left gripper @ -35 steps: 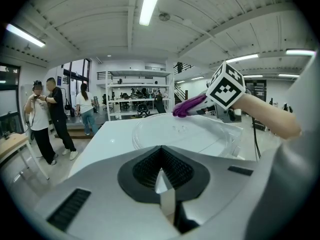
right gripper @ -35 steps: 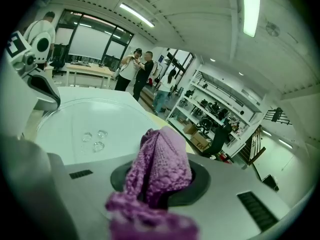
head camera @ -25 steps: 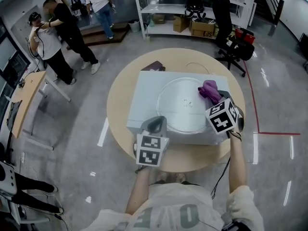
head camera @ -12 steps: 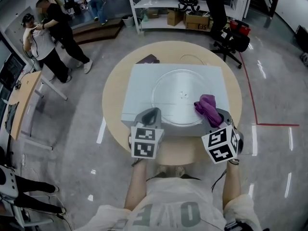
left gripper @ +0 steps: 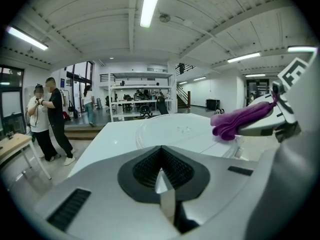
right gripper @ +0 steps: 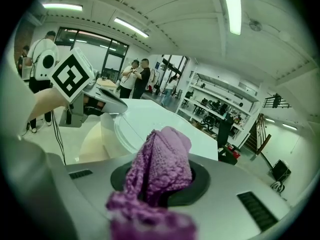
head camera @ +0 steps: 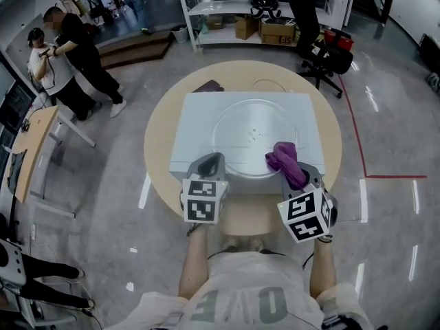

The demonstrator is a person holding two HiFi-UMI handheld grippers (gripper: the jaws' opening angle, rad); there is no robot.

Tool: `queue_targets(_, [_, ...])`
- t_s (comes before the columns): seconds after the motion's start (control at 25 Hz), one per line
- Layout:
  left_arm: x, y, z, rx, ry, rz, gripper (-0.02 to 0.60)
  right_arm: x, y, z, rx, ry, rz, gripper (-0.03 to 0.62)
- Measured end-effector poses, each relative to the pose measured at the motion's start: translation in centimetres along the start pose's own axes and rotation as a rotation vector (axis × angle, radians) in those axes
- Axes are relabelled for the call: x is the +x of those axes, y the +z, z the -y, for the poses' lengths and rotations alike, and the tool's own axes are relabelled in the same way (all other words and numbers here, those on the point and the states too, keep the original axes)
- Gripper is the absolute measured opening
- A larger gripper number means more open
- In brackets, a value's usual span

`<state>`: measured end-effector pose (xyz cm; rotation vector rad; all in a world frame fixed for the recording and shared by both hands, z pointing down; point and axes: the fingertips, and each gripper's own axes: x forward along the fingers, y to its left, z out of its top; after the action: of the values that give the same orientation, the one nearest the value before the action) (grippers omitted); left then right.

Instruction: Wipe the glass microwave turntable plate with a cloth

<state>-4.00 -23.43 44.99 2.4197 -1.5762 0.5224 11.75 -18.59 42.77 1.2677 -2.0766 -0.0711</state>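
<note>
The clear glass turntable plate lies flat on a white box at the middle of a round table; it also shows in the left gripper view as the plate and in the right gripper view as the plate. My right gripper is shut on a purple cloth, held over the plate's near right rim. The bunched cloth fills its jaws. My left gripper is shut with nothing in it, at the box's near edge, left of the plate. From there the cloth hangs at the right.
The round beige table carries the box; a dark flat object lies at its far side. Two people stand at the far left. Shelving and an office chair stand behind the table.
Both grippers have drawn back toward me. The right one carried the cloth from the plate's far right side to its near right rim. The left stayed shut.
</note>
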Motion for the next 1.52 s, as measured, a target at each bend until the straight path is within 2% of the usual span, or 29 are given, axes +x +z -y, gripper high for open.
queue_targets(0.24, [-0.2, 0.7, 0.0, -0.05, 0.017, 0.05, 0.003, -0.6, 1.3, 2.2, 0.05, -0.048, 0.081, 0.049])
queue_targets(0.36, [-0.3, 1.0, 0.1, -0.044, 0.027, 0.057, 0.003, -1.1, 2.1, 2.6, 0.056, -0.063, 0.128, 0.049])
queue_targets(0.48, [-1.3, 1.5, 0.2, -0.043, 0.04, 0.086, 0.003, -1.8, 3.1, 2.5, 0.117, -0.056, 0.205, 0.049])
queue_targets(0.6, [-3.4, 3.1, 0.4, -0.04, 0.046, 0.184, 0.003, -3.0, 4.0, 2.8, 0.186, -0.047, 0.299, 0.049])
queue_targets(0.76, [-6.5, 5.9, 1.2, -0.085, 0.036, 0.341, 0.003, -4.3, 4.3, 4.2, 0.245, -0.064, 0.408, 0.049])
queue_targets(0.92, [-8.7, 6.8, 1.7, -0.073, 0.026, 0.426, 0.003, -5.1, 4.5, 4.1, 0.311, -0.042, 0.481, 0.049])
queue_targets(1.0, [-9.4, 7.1, 1.4, -0.084, 0.009, 0.457, 0.003, -5.1, 4.4, 3.1, 0.317, -0.017, 0.478, 0.049])
queue_targets(1.08, [-10.2, 6.9, 1.0, -0.101, -0.015, 0.475, 0.003, -5.2, 4.4, 1.1, 0.276, 0.023, 0.455, 0.048])
queue_targets(1.2, [-12.0, 5.4, 0.7, -0.088, -0.041, 0.469, 0.003, -6.4, 5.0, -2.4, 0.252, 0.061, 0.452, 0.048])
queue_targets(1.32, [-14.8, 3.8, -0.1, -0.089, -0.064, 0.474, 0.003, -7.7, 5.8, -5.5, 0.3, 0.052, 0.462, 0.048])
queue_targets(1.52, [-20.3, 2.7, -2.0, -0.086, -0.097, 0.495, 0.003, -10.8, 7.3, -11.1, 0.298, 0.032, 0.462, 0.048])
